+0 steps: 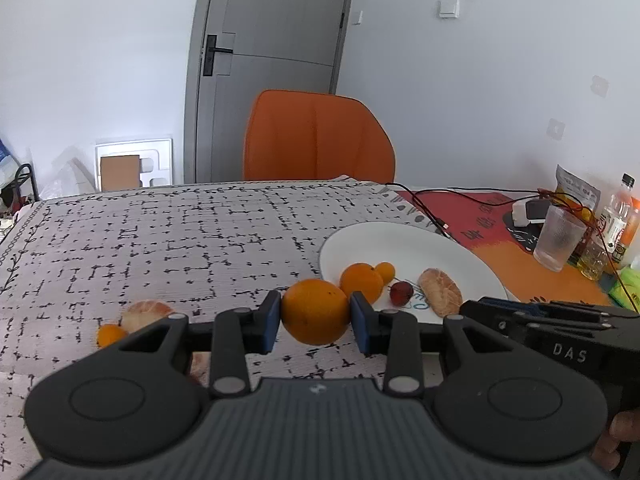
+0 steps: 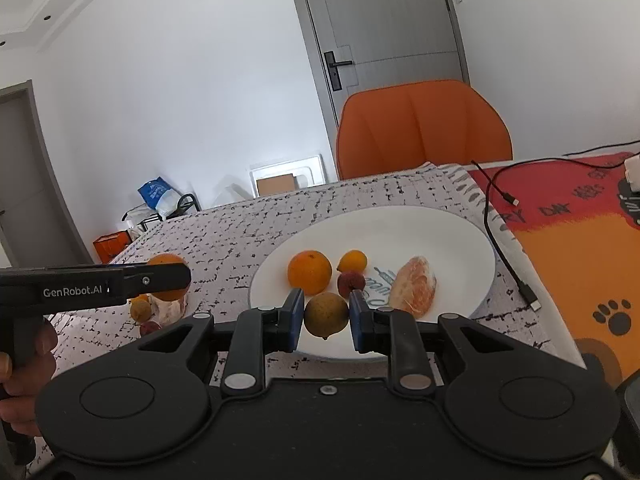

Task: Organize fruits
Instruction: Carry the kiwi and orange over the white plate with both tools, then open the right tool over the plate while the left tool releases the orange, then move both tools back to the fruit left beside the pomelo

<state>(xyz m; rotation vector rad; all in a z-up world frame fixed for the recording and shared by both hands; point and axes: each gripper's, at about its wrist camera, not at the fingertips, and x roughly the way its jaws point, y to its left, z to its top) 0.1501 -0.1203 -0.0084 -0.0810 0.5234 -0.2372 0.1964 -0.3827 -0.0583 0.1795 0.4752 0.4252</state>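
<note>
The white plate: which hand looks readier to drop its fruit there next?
Right, probably. The right gripper holds a yellow-green fruit over the white plate near rim; the left gripper holds its orange over tablecloth, short of the rim.

This is a room in a home, most likely a dining area; a table (image 1: 160, 240) wears a pale cloth printed with broken black lines, and an orange upholstered chair (image 1: 316, 136) stands at its far edge; behind it a grey interior door (image 1: 276, 60) with a black lever handle (image 1: 214, 54) is set in plain white walls, with a white wall switch (image 1: 448, 9) nearby. A white dinner plate (image 2: 400, 224) of fruit, a ribbed tumbler (image 1: 558, 238), drink bottles (image 1: 618, 216), a snack pouch (image 1: 576, 188) and a charging cable (image 2: 504, 196) crowd the table; foam packaging (image 1: 134, 164) and a blue shopping bag (image 2: 158, 196) sit on the floor.
</note>
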